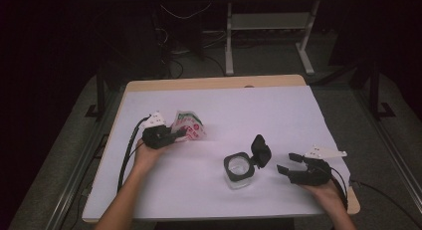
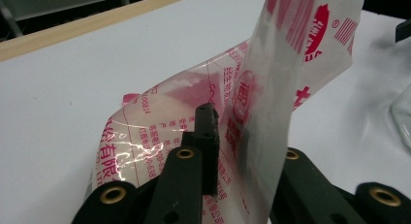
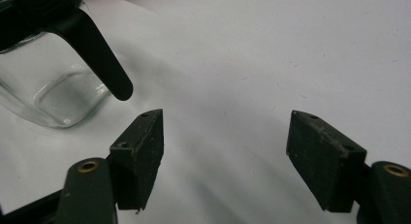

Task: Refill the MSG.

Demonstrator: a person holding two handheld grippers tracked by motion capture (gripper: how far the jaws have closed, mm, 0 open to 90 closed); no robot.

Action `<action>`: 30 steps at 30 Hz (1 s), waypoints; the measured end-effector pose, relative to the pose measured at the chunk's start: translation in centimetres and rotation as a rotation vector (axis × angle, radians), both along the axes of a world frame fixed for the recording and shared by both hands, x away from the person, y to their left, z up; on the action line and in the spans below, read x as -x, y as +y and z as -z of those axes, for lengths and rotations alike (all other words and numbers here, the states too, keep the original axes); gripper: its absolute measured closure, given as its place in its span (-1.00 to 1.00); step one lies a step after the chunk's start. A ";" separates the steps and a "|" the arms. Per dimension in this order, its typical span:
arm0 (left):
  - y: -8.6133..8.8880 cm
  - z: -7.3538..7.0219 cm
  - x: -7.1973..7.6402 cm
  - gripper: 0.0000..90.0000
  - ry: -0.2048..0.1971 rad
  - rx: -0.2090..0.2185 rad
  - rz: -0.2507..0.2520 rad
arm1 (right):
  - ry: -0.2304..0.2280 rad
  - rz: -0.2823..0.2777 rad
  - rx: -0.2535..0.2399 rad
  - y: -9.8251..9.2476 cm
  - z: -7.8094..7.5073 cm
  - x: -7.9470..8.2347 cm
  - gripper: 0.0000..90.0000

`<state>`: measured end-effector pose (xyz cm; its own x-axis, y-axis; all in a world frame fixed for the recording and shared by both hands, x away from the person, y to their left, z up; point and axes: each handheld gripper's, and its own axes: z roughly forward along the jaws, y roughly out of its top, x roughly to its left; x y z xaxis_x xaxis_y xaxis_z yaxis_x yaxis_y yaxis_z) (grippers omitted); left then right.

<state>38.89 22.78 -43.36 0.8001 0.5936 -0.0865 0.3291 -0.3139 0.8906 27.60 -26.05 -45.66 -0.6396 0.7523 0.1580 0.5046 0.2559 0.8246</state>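
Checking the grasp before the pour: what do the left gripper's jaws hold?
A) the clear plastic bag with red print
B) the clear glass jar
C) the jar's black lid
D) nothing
A: the left gripper has its jaws pinched on the clear plastic bag with red print.

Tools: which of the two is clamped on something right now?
The left tool: its jaws pinch the red-printed plastic bag. The right tool stands open over bare table, beside the glass jar with its flipped-up black lid.
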 end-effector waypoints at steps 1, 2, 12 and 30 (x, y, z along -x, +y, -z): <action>0.1 0.0 -0.1 0.91 0.004 0.003 0.006 | -0.002 -0.001 0.001 0.0 0.0 0.0 -0.35; 0.2 0.0 -0.1 0.95 0.008 0.009 0.009 | -0.001 -0.001 0.003 0.0 0.0 0.0 -0.35; 0.8 -0.2 -0.2 1.00 0.020 0.054 0.002 | 0.000 0.000 0.001 0.0 0.0 0.0 -0.35; 3.7 -3.6 1.4 1.00 0.021 0.138 -0.021 | -0.012 0.003 -0.001 0.0 0.0 0.1 -0.35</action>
<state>37.47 26.43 -39.74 0.7848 0.5916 -0.1845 0.3530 -0.1821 0.9177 27.55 -26.07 -45.64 -0.6393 0.7540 0.1509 0.4955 0.2540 0.8306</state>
